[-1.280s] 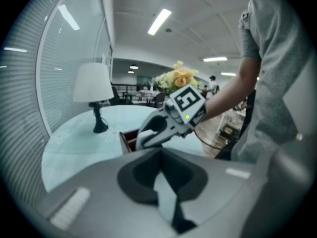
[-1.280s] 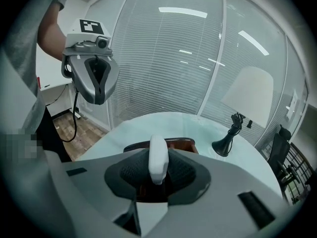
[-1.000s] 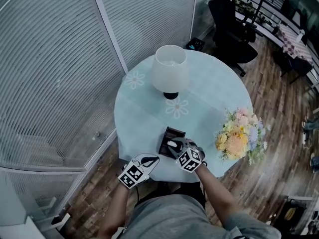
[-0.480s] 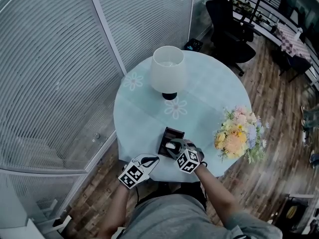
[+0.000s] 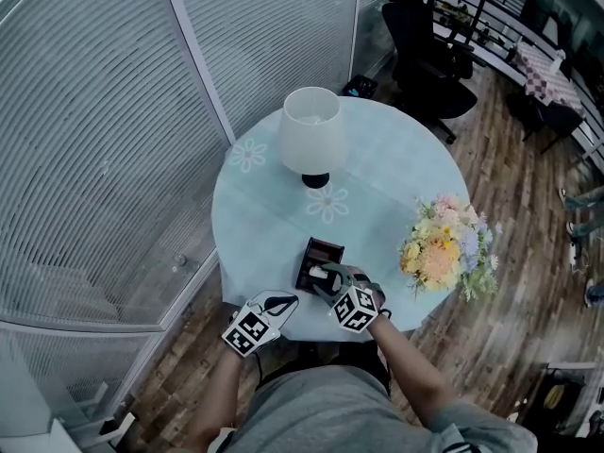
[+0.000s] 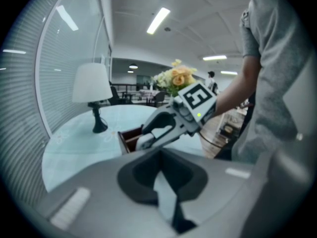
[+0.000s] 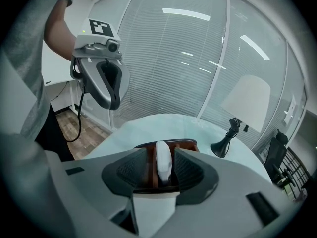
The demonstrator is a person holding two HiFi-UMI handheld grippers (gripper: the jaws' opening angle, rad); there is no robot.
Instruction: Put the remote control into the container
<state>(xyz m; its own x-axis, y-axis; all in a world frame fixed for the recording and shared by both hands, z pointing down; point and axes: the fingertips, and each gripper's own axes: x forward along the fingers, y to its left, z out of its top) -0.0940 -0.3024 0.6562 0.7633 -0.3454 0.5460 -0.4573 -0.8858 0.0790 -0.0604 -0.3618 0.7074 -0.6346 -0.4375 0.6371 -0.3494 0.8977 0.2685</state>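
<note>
A dark brown wooden container [image 5: 317,259] stands near the front edge of the round table [image 5: 264,215]. My right gripper [image 5: 332,277] reaches over it. In the right gripper view the white remote control [image 7: 162,161] stands on end inside the container [image 7: 184,144], between the jaws. The right gripper [image 7: 162,171] is opening, and a gap shows on each side of the remote. My left gripper [image 5: 272,304] hangs off the table's front edge, shut and empty. In the left gripper view, the left gripper [image 6: 165,190] looks toward the right gripper [image 6: 159,128] at the container [image 6: 129,139].
A white-shaded lamp [image 5: 310,136] stands at the table's middle back, and a flower bouquet [image 5: 442,253] at its right edge. A slatted glass wall [image 5: 104,140] runs along the left. Office chairs [image 5: 420,41] stand beyond the table on wooden floor.
The right gripper has stayed over the container with the remote between its jaws. The left gripper has not moved. The head view has shifted slightly.
</note>
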